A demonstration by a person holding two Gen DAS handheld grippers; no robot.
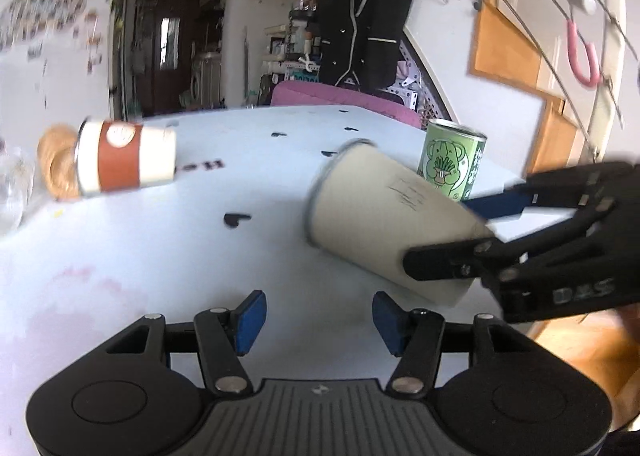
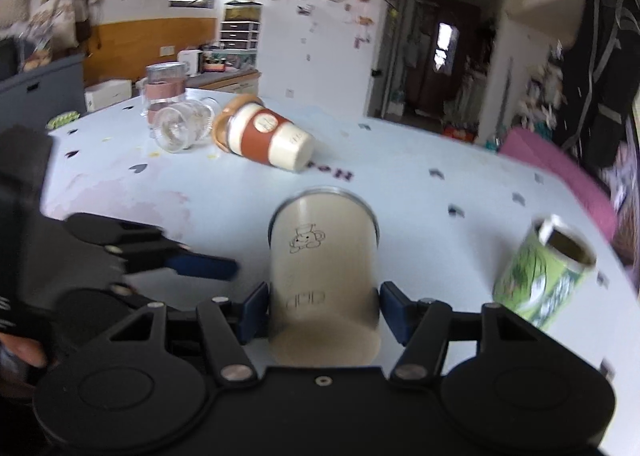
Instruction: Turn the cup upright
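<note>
Two grippers over the table [image 1: 140,256]. Right gripper [image 2: 323,310] clamps the cream cup [image 2: 322,256] near its base, cup tilted, rim away, beside the green can [image 2: 544,276]. Left gripper [image 1: 319,316] gapes wide, holding nothing.

The right claw [image 2: 323,310] is clamped, both blue pads pressed flat against opposite sides of what it holds. The left claw [image 1: 319,323] hangs alongside it, pads spread wide apart, gripping nothing.

cup [image 2: 324,276] in right claw [image 2: 323,312], can [image 2: 540,280] beside
</note>
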